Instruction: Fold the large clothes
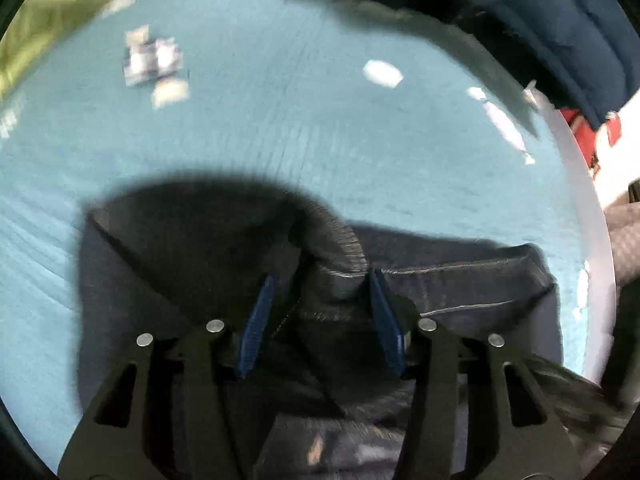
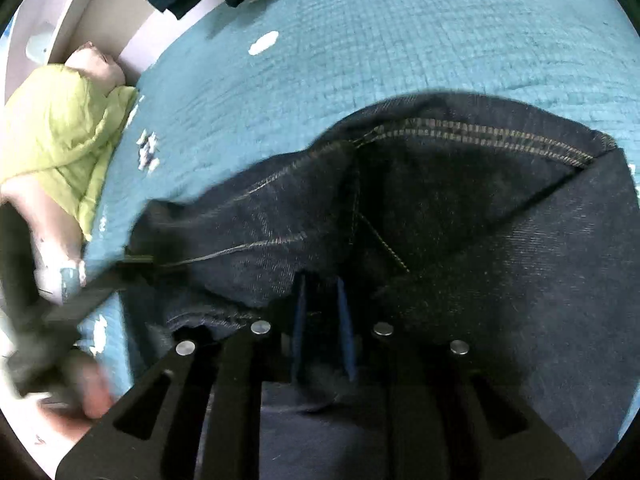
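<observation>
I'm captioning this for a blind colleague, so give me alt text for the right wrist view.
Right gripper, fingers nearly together and pinching a fold of dark blue jeans with tan stitching, seen from just behind the fingers. The jeans lie on a teal bedspread; a lime-green cloth sits at the left edge.

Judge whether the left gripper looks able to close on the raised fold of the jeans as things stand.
Probably yes: the left gripper stands open with the raised fold of the jeans between its fingers, nothing in between.

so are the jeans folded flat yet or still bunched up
Still bunched: the jeans lie rumpled on the teal bedspread, one ridge standing up between the left claw's open pads.
</observation>
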`<action>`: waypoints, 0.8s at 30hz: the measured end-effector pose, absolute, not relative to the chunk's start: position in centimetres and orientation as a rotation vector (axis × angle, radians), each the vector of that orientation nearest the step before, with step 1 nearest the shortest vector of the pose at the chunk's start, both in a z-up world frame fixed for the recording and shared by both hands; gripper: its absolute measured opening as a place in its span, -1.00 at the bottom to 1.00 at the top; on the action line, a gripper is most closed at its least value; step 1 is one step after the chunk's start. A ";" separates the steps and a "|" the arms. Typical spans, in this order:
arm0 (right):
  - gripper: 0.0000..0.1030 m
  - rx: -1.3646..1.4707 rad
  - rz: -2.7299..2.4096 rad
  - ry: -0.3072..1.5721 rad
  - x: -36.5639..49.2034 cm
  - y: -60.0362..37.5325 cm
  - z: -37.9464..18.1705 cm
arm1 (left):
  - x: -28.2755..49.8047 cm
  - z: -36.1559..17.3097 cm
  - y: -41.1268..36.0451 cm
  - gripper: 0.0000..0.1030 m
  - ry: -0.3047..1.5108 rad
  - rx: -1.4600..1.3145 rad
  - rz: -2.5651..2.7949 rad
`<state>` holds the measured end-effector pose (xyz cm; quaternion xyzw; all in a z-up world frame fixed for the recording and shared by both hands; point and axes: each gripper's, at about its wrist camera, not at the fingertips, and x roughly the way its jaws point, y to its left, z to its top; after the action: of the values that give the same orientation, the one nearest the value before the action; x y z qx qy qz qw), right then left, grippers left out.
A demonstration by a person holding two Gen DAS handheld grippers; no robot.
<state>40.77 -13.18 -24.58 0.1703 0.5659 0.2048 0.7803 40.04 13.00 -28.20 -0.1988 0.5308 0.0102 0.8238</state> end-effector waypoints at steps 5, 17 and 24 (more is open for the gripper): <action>-0.67 0.425 0.567 0.997 40.9 -12.8 -20.3 | 40.4 -28.5 12.7 0.06 1.043 -0.418 0.070; -0.87 0.239 0.433 1.149 41.3 -12.1 -25.5 | 37.4 -24.6 14.0 0.07 1.041 -0.589 -0.062; -0.92 0.410 0.410 1.262 43.0 -12.8 -29.0 | 37.2 -28.2 12.0 0.05 1.111 -0.430 0.003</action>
<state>42.97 -12.83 -28.98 0.1891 0.5813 0.1890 0.7685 37.21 12.02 -28.18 -0.2024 0.5231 0.0015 0.8279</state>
